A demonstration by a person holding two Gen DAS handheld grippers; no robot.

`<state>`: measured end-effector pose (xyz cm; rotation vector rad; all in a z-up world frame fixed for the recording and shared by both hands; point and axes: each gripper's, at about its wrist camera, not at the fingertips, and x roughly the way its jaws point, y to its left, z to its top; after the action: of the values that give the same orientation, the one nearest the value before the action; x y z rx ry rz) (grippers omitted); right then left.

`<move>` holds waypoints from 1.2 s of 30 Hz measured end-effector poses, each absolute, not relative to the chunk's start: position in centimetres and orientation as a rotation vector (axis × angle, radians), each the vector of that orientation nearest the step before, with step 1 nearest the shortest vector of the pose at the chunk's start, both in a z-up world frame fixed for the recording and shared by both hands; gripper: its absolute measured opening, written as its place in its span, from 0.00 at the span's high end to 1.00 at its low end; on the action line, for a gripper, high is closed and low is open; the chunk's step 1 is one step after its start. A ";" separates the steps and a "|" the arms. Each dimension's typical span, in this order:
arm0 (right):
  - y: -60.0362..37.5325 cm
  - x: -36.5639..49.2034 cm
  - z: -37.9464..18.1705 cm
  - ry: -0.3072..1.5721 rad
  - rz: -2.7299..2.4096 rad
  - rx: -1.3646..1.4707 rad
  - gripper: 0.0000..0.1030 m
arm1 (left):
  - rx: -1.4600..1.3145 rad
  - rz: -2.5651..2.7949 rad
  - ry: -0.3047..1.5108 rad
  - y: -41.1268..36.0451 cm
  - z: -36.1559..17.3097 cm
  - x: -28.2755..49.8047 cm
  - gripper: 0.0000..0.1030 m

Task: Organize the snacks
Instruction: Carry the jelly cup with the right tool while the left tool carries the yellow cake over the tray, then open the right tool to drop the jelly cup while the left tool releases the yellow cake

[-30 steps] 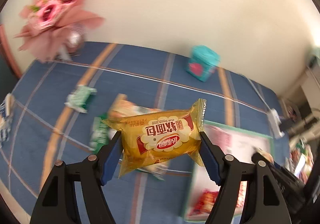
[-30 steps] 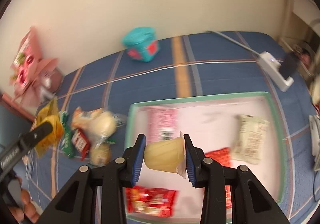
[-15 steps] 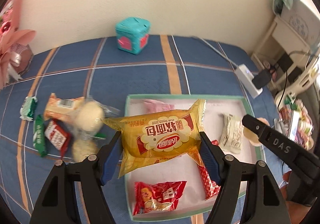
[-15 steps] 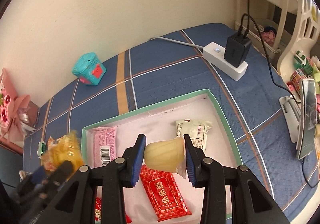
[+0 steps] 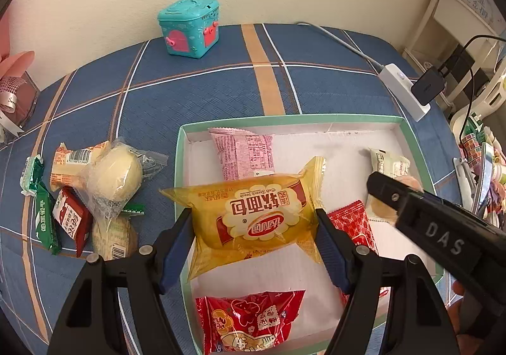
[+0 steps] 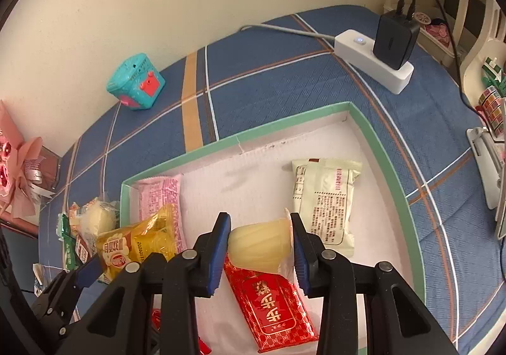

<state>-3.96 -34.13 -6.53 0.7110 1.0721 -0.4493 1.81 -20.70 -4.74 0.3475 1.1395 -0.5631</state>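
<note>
A blue plaid tablecloth (image 5: 202, 92) covers the table, and on it sits a shallow box with a green rim (image 5: 316, 118), its white floor already holding a pink packet (image 5: 242, 154), a cream packet (image 6: 325, 196) and two red packets (image 5: 249, 321).

The left gripper (image 5: 253, 225) is clamped on a yellow bread packet (image 5: 249, 219), held by its two short ends just above the box's left part. It looks light, soft and puffy with slick film, so a grip across the loaf rather than the crimped ends seems safest.

The right gripper (image 6: 259, 241) pinches a small pale jelly cup (image 6: 259, 244) over the box's middle; the cup seems stiffer but smooth.

Left of the box a heap of loose snacks (image 5: 95, 193) waits. A teal toy box (image 5: 189, 27) and a white power strip (image 6: 373, 60) stand well apart near the wall.

The packets lying in the box crowd the free floor, and the two grippers hang close together.
</note>
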 end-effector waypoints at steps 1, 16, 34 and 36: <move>-34.1 -3.9 -6.7 1.076 -0.448 0.709 0.62 | 0.351 -0.566 1.137 -20.8 -4.7 1.7 0.27; -33.5 -3.7 -6.7 1.118 -0.454 0.674 0.61 | 0.366 -0.599 1.164 -21.3 -4.7 1.4 0.26; -33.8 -4.9 0.4 0.961 -0.492 0.610 0.61 | 0.223 -0.530 1.114 -18.3 0.0 3.1 0.15; -33.8 -4.8 0.3 0.965 -0.492 0.611 0.61 | 0.198 -0.493 1.108 -17.4 0.1 3.7 0.15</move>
<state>-4.83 -33.82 0.31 0.6108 0.9647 -0.4916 3.66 -17.42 0.11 0.1979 1.1076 -0.4933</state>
